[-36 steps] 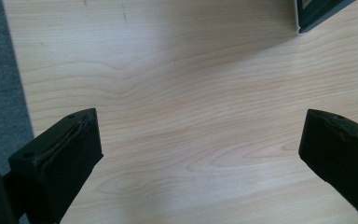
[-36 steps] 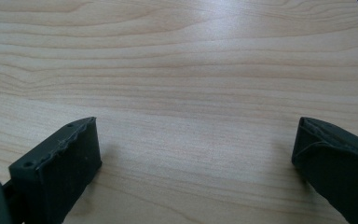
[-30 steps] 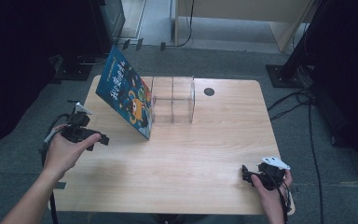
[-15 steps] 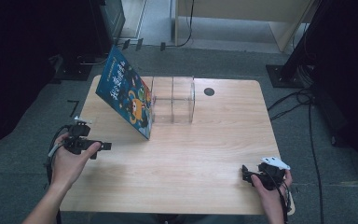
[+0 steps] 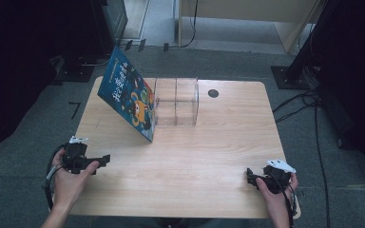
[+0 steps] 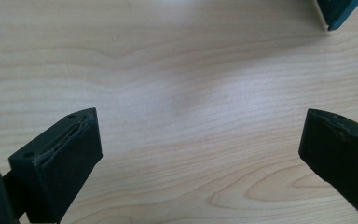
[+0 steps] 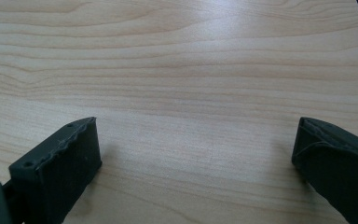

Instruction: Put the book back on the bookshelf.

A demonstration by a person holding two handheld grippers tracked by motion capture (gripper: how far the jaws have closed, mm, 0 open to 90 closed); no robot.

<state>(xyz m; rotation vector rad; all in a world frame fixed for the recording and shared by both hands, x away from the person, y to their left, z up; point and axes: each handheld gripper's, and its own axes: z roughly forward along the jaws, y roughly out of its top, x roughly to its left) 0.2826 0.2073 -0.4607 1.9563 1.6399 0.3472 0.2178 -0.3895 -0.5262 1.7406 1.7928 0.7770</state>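
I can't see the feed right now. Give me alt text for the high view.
A blue picture book leans tilted against a clear plastic rack at the far side of a wooden table. The left gripper and right gripper, each held in a hand, sit near the table's near corners, apart from the book.

My high view looks forward and down on the whole table; both gripper views skim its wood closely, seemingly sharing only that.

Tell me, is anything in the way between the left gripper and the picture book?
Nothing visible. The left gripper hangs open near the table's front left corner. The book leans against the clear rack farther back. Bare wood lies between them, and the left gripper view shows the same.
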